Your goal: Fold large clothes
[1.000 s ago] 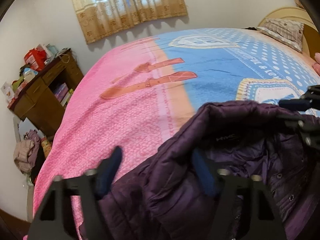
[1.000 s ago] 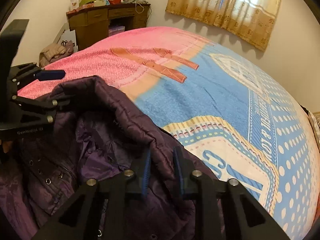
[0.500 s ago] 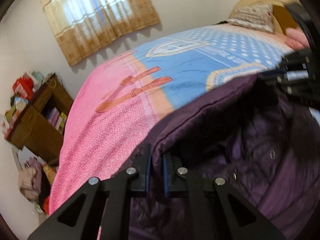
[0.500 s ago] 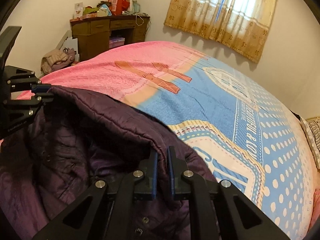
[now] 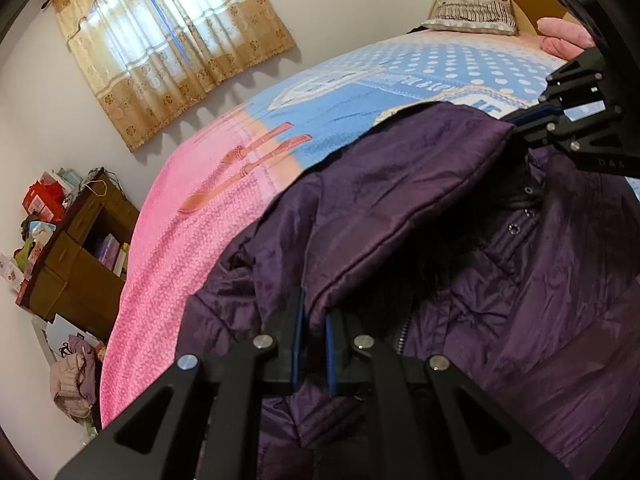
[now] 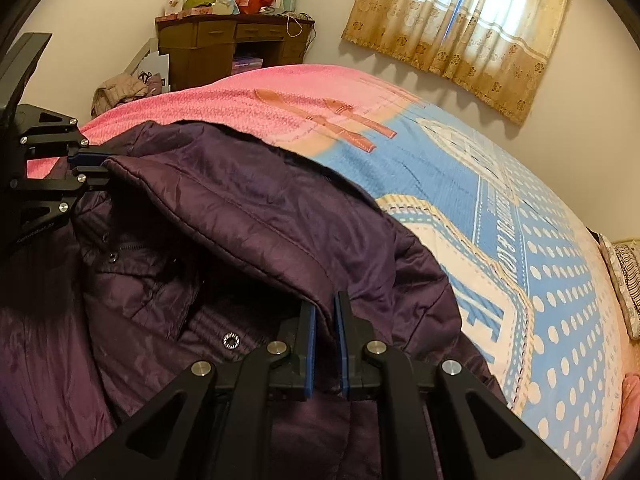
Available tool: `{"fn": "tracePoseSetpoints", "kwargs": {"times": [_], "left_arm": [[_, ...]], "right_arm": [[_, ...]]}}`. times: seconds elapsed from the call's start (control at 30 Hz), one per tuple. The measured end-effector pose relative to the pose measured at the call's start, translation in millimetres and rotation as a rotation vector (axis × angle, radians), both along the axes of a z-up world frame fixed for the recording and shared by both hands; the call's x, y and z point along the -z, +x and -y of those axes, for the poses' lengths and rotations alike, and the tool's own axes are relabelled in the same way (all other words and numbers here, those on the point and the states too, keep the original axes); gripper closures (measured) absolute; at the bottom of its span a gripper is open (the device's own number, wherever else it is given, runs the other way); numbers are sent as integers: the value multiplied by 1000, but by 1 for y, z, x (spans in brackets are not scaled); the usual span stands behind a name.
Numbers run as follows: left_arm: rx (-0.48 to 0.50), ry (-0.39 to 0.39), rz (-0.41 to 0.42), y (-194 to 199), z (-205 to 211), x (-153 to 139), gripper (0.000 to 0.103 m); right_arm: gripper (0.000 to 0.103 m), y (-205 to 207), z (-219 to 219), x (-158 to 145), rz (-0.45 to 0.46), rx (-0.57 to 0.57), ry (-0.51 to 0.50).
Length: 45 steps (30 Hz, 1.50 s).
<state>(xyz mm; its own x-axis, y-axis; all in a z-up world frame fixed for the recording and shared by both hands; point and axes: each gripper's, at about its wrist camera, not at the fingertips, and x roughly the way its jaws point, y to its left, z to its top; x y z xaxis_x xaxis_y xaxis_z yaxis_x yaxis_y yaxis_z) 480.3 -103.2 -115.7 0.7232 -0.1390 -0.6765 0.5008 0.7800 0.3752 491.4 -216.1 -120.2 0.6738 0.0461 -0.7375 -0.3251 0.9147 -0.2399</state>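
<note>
A dark purple padded jacket (image 5: pixel 400 200) fills the near part of both views and also shows in the right wrist view (image 6: pixel 248 216). Its upper edge is stretched taut between the two grippers, above a pink and blue bed cover (image 5: pixel 192 216). My left gripper (image 5: pixel 312 316) is shut on the jacket's edge at its left end. My right gripper (image 6: pixel 325 312) is shut on the same edge at its right end. Each gripper shows in the other's view, the right one (image 5: pixel 532 120) and the left one (image 6: pixel 90 164). Snap buttons and the zip of the open front face me.
The bed cover (image 6: pixel 500 208) runs far ahead. A brown desk (image 6: pixel 236 48) with clutter on top stands by the wall at the bed's far left corner, with clothes (image 6: pixel 120 90) heaped beside it. A curtained window (image 5: pixel 172 44) is behind the bed. A pillow (image 5: pixel 476 12) lies at the headboard.
My left gripper was open beside the jacket a second ago and has shut on its edge. Both grippers have lifted and drawn apart, pulling the edge taut.
</note>
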Motion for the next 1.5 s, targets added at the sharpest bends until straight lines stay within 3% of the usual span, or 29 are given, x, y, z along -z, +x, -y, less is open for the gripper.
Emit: {"fn": "tracePoseSetpoints", "kwargs": {"times": [0.37,0.57,0.73,0.87,0.97,1.03,1.13,1.23,1.3,1.33,1.37,1.4,1.5], "left_arm": [[4,59,-18,-7,4,25,93],[-7,80,27,-16,7,22,84],[25,-59,34,-37,4,-22,71],[-24,-165,126,-27,4,-54,34],[-86,-219,84,2,6,-44,33],[-119,-177,28,22,15,-16,34],[-163,-49,-45,38,26,34,33],[-173,-68,-48,38,23,40,34],[-175,-94,-61,40,20,40,34],[-176,-101,-66,41,18,39,34],[-176,-110,-71,42,17,40,34],[-178,-116,-74,43,17,40,34],[-180,-111,-74,42,18,41,34]], "right_arm": [[95,1,0,32,-83,5,-28],[95,3,-3,42,-84,7,-64],[95,4,-2,44,-78,5,-65],[95,1,-5,47,-67,7,-71],[95,-1,-6,47,-63,9,-71],[94,-2,-5,46,-61,10,-58],[86,-8,6,36,-69,16,28],[86,-24,19,13,-40,69,118],[83,-34,21,-9,37,96,169],[73,-34,21,-14,55,108,187],[55,-31,20,-21,71,122,228],[48,-23,18,-25,68,129,275],[45,4,8,-24,74,160,322]]}}
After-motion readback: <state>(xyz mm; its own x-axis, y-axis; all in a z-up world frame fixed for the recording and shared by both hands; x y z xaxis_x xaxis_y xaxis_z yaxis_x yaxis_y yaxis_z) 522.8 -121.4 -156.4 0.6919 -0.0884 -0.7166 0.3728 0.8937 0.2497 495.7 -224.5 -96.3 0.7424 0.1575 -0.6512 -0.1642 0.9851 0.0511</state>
